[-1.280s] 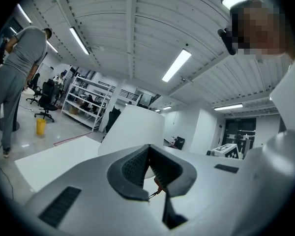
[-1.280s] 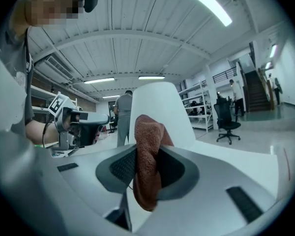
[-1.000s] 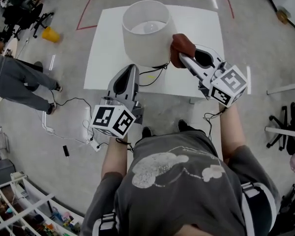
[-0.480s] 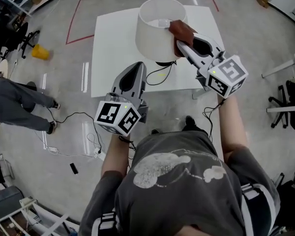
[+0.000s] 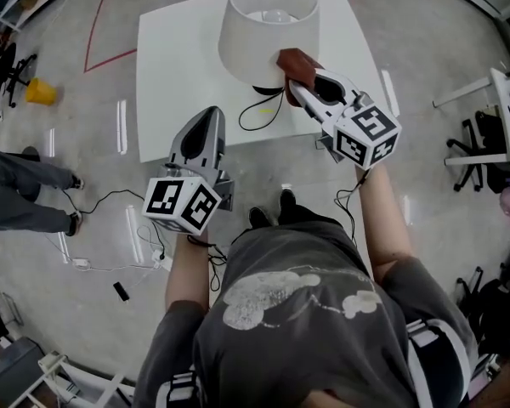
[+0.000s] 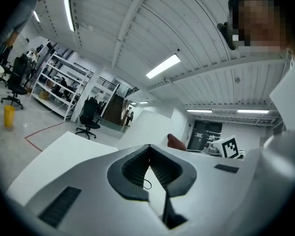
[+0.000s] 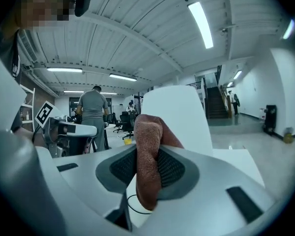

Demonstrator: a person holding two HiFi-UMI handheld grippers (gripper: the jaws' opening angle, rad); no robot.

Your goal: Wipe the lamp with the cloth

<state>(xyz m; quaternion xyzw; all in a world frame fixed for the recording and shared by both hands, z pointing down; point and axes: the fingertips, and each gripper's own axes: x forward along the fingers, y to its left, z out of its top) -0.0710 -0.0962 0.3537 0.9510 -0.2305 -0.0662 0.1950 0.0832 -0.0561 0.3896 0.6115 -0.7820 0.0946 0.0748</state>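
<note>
Holding my left gripper [image 5: 207, 117] over the tabletop's [image 5: 166, 75] near edge, jaws pressed together on nothing, I have the right gripper [image 5: 294, 86] clamped on the brown cloth [image 5: 296, 61]. The cloth touches the white lamp [image 5: 263, 32] standing by the far edge.

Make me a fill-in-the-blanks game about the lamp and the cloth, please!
1. The right gripper pinches a cloth coloured ____.
2. The lamp stands on a table coloured ____.
3. The left gripper has its jaws shut and holds ____.
Missing words: brown; white; nothing.
</note>
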